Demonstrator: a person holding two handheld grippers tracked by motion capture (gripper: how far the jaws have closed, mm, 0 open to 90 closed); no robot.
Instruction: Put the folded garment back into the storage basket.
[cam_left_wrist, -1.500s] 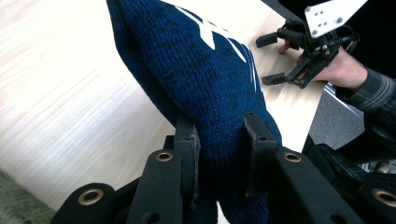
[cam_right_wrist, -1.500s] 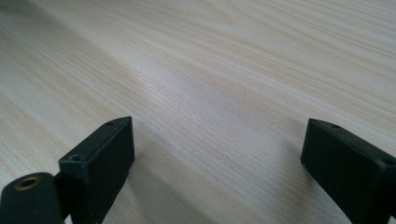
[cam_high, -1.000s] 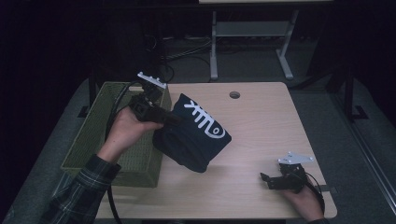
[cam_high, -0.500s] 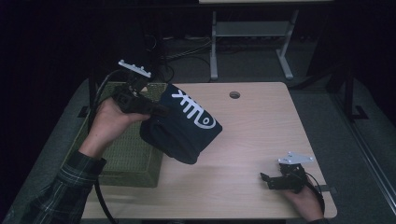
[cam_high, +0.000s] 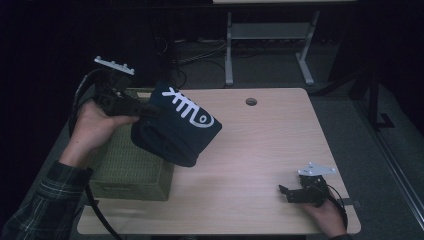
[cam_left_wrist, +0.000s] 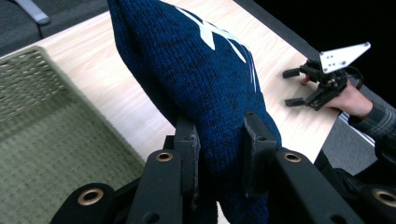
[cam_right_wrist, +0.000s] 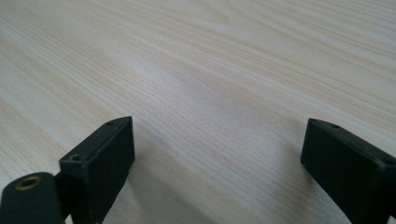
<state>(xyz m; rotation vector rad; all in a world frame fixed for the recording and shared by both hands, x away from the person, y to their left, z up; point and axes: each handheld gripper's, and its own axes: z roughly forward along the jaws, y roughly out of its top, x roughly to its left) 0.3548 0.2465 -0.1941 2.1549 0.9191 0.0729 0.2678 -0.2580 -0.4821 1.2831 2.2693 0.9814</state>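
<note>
We see the left gripper (cam_high: 150, 111) clamped on a dark blue knitted garment (cam_high: 177, 130) with a white fish-bone print, which it has lifted off the wooden table (cam_high: 260, 145) and carried leftward since a moment ago; it now hangs over the near edge of the green woven basket (cam_high: 131, 170). We judge it is about to be dropped in. The right gripper (cam_high: 286, 192) rests on the table, jaws apart, holding nothing
</note>
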